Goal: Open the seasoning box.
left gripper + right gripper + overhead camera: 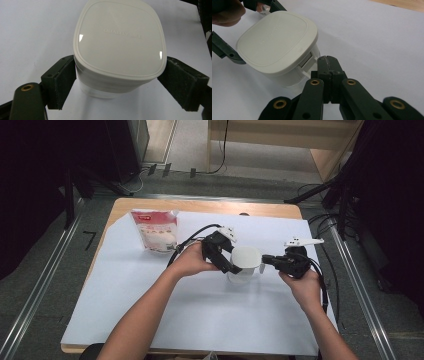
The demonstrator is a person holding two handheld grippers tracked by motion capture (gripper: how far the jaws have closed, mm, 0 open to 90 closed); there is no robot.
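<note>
Two black two-jaw grippers at one white rounded-square plastic container (244, 262), mid-table on the white paper sheet (210, 315). Much hidden: container base masked in the left gripper view by its own lid; contents not visible; embossed lid lettering faint, only partly legible. Latch tab on the container's side, next to the right gripper's tips, small and hard to read in the right gripper view.

Left gripper (117, 82) spread wide, jaws astride the container just under the lid, one padded jaw at each side wall; left pad (63, 77) at or against the wall, right pad (178, 82) close beside it, true contact impossible to confirm. Right gripper (328, 63) fully closed, nothing between the jaws, closed tips right next to the tab on the container's side; touching or merely beside, cannot tell.

Lid smooth, glossy, off-white, softly cornered, with a raised rim line; body below paler and slightly translucent. Jaw pads matte, dark, rough-textured; gripper links flat, black, with brass-coloured rivets.

Farther out, in the high view: a red-and-white soft plastic pouch (155, 230) upright near the sheet's far left corner, well apart from the container. Light wooden tabletop (150, 204) exposed along the far edge. Forearms cut off at the bottom of the high view.
</note>
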